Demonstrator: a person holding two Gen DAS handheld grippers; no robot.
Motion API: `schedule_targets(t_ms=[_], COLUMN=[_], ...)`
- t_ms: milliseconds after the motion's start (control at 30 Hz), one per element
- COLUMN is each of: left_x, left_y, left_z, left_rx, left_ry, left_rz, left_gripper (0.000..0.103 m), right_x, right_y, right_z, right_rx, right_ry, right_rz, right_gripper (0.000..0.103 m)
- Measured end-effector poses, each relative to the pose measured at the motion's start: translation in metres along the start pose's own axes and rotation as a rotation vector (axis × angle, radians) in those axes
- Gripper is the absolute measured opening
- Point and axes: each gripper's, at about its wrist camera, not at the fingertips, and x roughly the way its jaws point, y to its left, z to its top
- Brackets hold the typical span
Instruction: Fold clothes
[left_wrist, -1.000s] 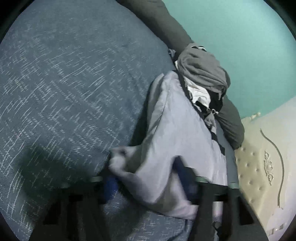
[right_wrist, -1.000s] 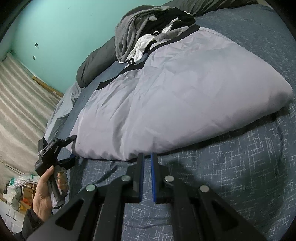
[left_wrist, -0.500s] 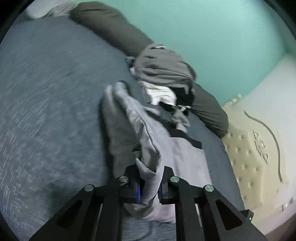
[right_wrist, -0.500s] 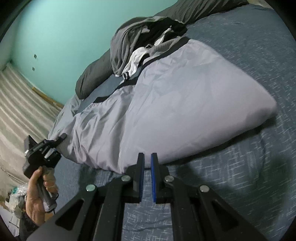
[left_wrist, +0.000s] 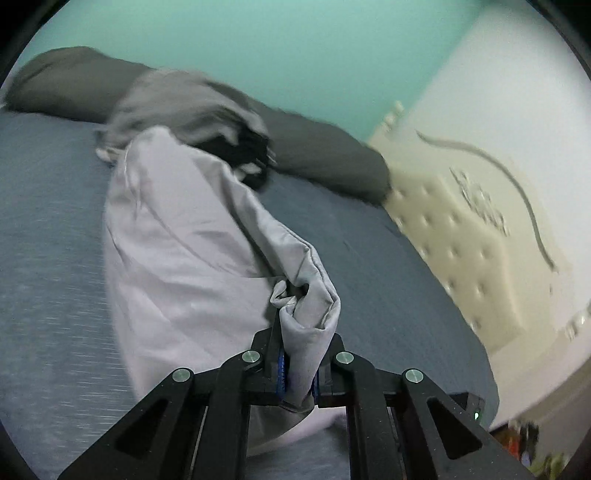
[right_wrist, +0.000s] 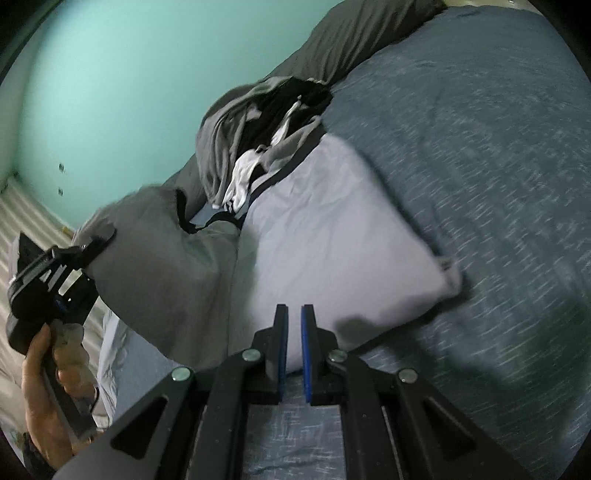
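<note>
1. Left gripper (left_wrist: 297, 373): blue-padded fingers (left_wrist: 280, 369) clamped on a bunched edge of the light grey garment (left_wrist: 177, 251), fabric pinched at 6 o'clock in the left wrist view.
2. From the clamp, the garment runs away toward 11 o'clock as a lifted ridge; its far end stays down on the blue bedspread (left_wrist: 44, 258).
3. Right gripper (right_wrist: 291, 354): fingers nearly together, narrow gap, nothing between them. It hovers at the near edge of the garment; contact can't be judged.
4. Right wrist view: the garment's flat part spreads from 6 toward 12 o'clock, one corner at 3 o'clock on the bedspread. The raised flap is at 9 o'clock, held in the left gripper by the person's hand (right_wrist: 51, 398).
5. Behind the garment: pile of clothes (right_wrist: 266, 129), grey, black and white, touching its far end at 12 o'clock.
6. Farther: dark grey pillow (left_wrist: 325, 155) along the bed edge, tufted cream headboard (left_wrist: 461, 251) at 3 o'clock in the left view, teal wall (left_wrist: 295, 48) behind.
7. Both views are motion-blurred.
</note>
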Motion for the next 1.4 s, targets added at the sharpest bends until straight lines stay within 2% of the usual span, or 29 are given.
schedule_targets(t_ms=[233,333,400,433,500,567,667,767,833,867,900,1033,1100,1233,1300,1400], left_x=[0.053,0.073,0.086,0.091,0.073,0.053,0.030,0.023,0.026,0.028,0.030,0.042,0.047,0.056,0.057,0.058], left_y=[-0.034,-0.046,-0.055,-0.058,-0.054,-0.047,-0.028,0.000,0.013,0.018,0.021,0.023,0.022,0.021,0.025,0.023], left_z=[-0.026,-0.038,-0.045,-0.048,-0.041,-0.035,-0.033,-0.039,-0.046,-0.048,-0.054,-0.075,-0.085,-0.093,-0.092,-0.093], left_rx=[0.064,0.088,0.104,0.110,0.098,0.086,0.089,0.065,0.070,0.072,0.073,0.094,0.110,0.120,0.110,0.122], left_ry=[0.134,0.188,0.224,0.236,0.205,0.174,0.147,0.159,0.175,0.183,0.194,0.233,0.244,0.246,0.245,0.250], left_rz=[-0.024,-0.031,-0.035,-0.037,-0.035,-0.025,0.062,0.134,0.173,0.184,0.186,0.192,0.194,0.193,0.187,0.188], left_gripper=[0.012,0.023,0.044,0.047,0.053,0.053,0.054,0.054,0.054,0.053,0.054,0.054,0.053,0.053,0.053,0.053], right_x=[-0.011,-0.013,-0.013,-0.014,-0.014,-0.013,-0.019,-0.027,-0.031,-0.031,-0.031,-0.028,-0.026,-0.004,0.008,0.018], right_y=[-0.024,-0.029,-0.030,-0.030,-0.030,-0.029,-0.030,-0.028,-0.025,-0.023,-0.019,-0.003,0.009,0.017,0.011,-0.005], right_z=[0.012,0.014,0.016,0.017,0.018,0.019,0.020,0.024,0.025,0.026,0.028,0.032,0.032,0.030,0.028,0.025], right_rx=[0.064,0.077,0.082,0.084,0.090,0.097,0.109,0.118,0.113,0.110,0.100,0.045,-0.011,-0.068,-0.040,0.030], right_ry=[-0.021,-0.019,-0.022,-0.024,-0.026,-0.025,-0.050,-0.093,-0.119,-0.127,-0.127,-0.127,-0.123,-0.060,-0.023,-0.016], right_rz=[-0.015,-0.009,-0.005,-0.002,0.007,0.018,0.033,0.043,0.050,0.054,0.065,0.103,0.099,0.032,0.016,0.044], right_gripper=[0.005,0.011,0.011,0.011,0.011,0.011,0.011,0.011,0.022,0.036,0.042,0.050,0.060,0.061,0.061,0.060])
